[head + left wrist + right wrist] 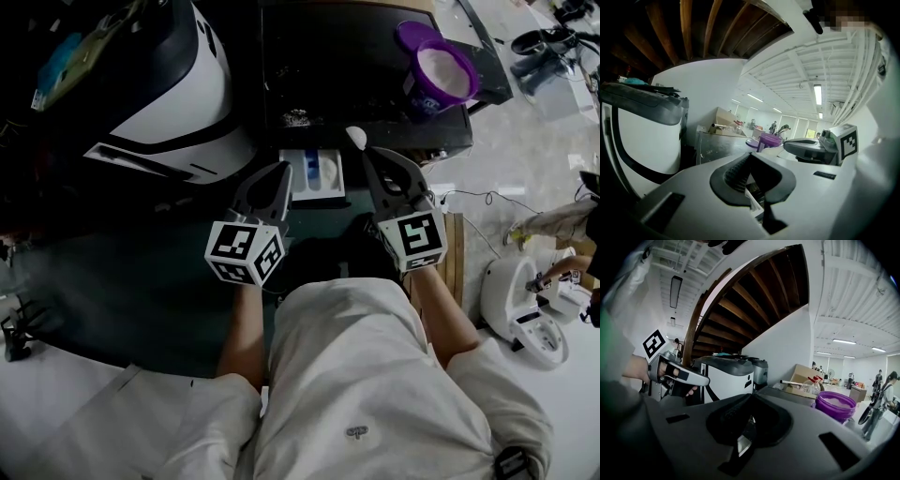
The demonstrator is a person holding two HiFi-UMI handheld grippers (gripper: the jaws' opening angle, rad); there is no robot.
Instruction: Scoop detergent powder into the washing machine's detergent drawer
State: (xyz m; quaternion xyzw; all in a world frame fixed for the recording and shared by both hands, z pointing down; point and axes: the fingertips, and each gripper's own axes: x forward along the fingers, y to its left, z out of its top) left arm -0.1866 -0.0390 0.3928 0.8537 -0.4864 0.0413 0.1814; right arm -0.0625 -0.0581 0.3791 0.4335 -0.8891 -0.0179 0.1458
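Two tongs were at the open white plastic detergent drawer (pixel 314 178). The right tongs (pixel 372 157) were clamped on a white plastic scoop (pixel 356 138) just above the drawer, and the left tongs (pixel 279 174) were closed on nothing. The purple round powder tub (pixel 441 75) stood open on the dark counter (pixel 366 56). Tipping the powder in appeared to remain.

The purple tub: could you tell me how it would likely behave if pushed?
The purple tub looks well filled with powder, so it would probably slide rather than tip. Its lid is open, so a hard knock could spill powder. It stands near the edge of the dark top, so a push towards that edge might send it off.
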